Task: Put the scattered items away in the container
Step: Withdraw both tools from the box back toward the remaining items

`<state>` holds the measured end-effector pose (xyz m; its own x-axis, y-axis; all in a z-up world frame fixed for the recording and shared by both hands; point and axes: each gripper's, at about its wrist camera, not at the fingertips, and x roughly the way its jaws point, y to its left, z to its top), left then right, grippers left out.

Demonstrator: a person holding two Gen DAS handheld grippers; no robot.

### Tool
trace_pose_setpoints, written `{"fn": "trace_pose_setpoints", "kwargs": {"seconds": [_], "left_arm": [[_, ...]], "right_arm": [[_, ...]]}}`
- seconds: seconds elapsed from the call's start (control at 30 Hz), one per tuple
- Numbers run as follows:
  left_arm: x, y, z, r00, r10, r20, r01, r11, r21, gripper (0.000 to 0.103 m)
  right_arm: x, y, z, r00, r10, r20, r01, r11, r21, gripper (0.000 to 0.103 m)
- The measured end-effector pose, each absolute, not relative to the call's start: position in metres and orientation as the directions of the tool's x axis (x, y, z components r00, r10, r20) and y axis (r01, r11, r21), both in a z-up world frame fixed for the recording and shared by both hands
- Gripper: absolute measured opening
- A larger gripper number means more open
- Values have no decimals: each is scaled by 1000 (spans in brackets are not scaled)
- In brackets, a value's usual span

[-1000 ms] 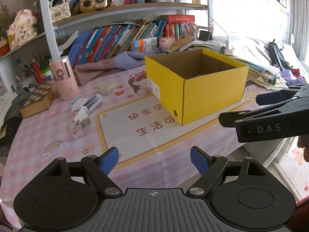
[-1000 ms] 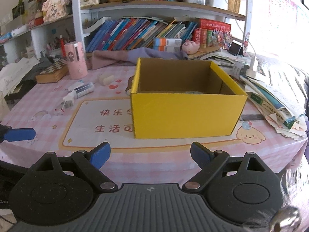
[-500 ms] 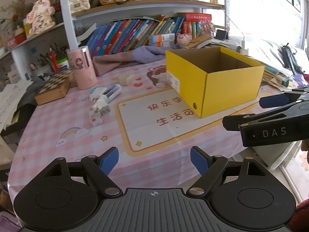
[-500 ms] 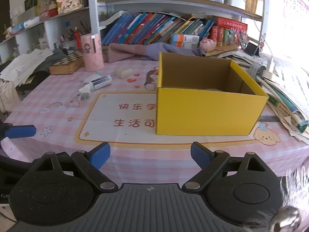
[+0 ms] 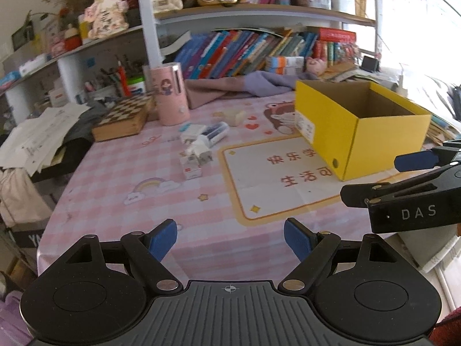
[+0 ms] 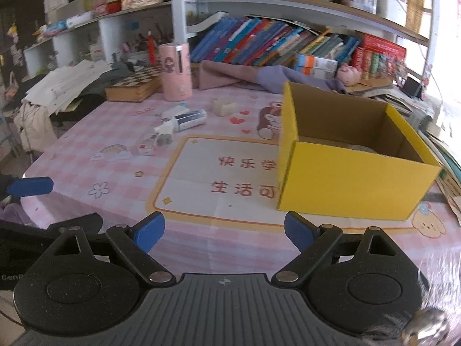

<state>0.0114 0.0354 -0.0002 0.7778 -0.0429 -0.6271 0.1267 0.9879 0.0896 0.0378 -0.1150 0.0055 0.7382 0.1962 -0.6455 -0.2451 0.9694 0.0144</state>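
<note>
A yellow cardboard box (image 5: pixel 383 141) (image 6: pixel 354 193) stands open on the pink checked tablecloth, right of centre. Left of it lie several small scattered items: a white and blue tube (image 5: pixel 214 134) (image 6: pixel 188 121), small white packets (image 5: pixel 191 165) (image 6: pixel 148 145) and a pale eraser-like block (image 5: pixel 234 116) (image 6: pixel 223 106). My left gripper (image 5: pixel 230 238) hangs open and empty over the table's near edge. Over the near edge, facing the box, my right gripper (image 6: pixel 223 229) is open with nothing between its fingers. It also shows side-on, the right gripper (image 5: pixel 415 170), at the right of the left wrist view.
A pink cylindrical holder (image 5: pixel 170 95) (image 6: pixel 175 72), a chessboard box (image 5: pixel 124 116) and folded purple cloth (image 6: pixel 245 77) sit behind the items. Bookshelves rise at the back. Paper piles lie left (image 5: pixel 37 138) and books right of the box (image 6: pixel 443 155).
Both views have swung left: the yellow box has slid rightward in frame and the scattered items moved toward the centre. More of the left clutter and shelves shows. Both grippers stayed open.
</note>
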Motion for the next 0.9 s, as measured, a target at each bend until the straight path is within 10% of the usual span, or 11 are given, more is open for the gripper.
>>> {"fn": "trace_pose_setpoints", "kwargs": {"seconds": [0.9], "left_arm": [[84,54,-14,765,-4,-644,64,996,69,84]], "right_arm": [[123,-93,1,720,231,-654,-304,953,2,80]]}}
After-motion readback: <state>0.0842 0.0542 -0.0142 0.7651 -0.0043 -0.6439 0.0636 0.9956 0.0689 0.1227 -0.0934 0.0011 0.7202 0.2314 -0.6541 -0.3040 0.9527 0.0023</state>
